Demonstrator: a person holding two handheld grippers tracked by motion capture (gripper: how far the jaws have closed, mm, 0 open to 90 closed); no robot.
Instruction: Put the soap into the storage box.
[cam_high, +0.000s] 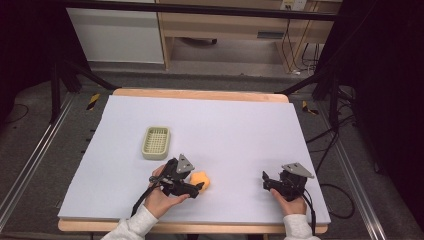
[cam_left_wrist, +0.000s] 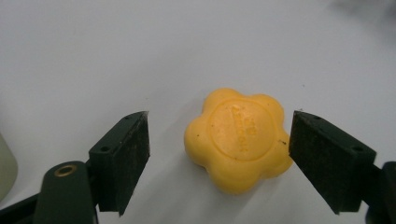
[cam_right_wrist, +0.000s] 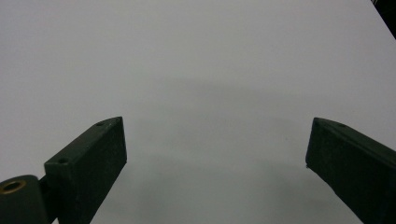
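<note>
Your left gripper (cam_left_wrist: 219, 154) stood with jaws apart around the yellow soap (cam_left_wrist: 238, 139), not yet gripped; your right gripper (cam_right_wrist: 215, 163) waited, jaws apart, nothing between them; the green basket (cam_high: 155, 142) sat unfilled.

Both tongs, left (cam_high: 199, 189) and right (cam_high: 265, 179), rest low with jaws spread.

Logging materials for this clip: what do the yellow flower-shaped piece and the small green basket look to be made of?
Yellow flower-shaped piece: probably a soap bar, waxy matt surface with a round stamped mark and soft moulded edges. Green basket: likely pale moulded plastic, with a slotted base and rounded rim; its finish is too small to judge.
</note>
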